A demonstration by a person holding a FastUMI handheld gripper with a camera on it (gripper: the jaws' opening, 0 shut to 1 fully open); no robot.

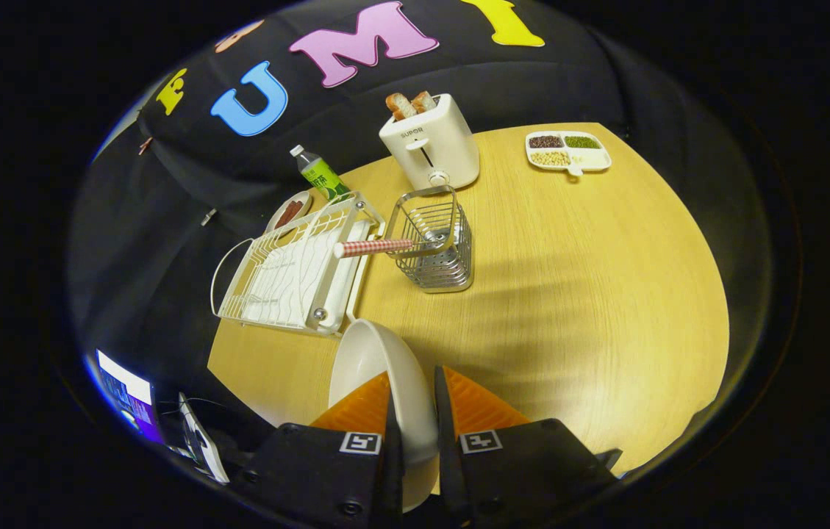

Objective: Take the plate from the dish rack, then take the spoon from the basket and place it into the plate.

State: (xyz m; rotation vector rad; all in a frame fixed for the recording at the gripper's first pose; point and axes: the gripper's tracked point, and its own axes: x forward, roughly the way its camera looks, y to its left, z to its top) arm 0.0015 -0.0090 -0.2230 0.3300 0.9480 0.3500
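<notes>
The camera sits on the gripper (pixel 412 411) and looks forward and down along its fingers. The table (pixel 606 308) lies beyond them, rather far below.

"SUPOR" printed on toaster (pixel 431 143) front. Bottle (pixel 320 175) label txt too small to make out. Square b/w coded marker on each side of gripper (pixel 413 372), no letters or nos.; fingers clamped on plate (pixel 374 360) rim.

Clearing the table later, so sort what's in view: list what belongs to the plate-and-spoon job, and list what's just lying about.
Job: plate clamped between the gripper fingers; spoon in basket; dish rack.
Lying about: toaster, bottle, divided tray, small dish.
</notes>
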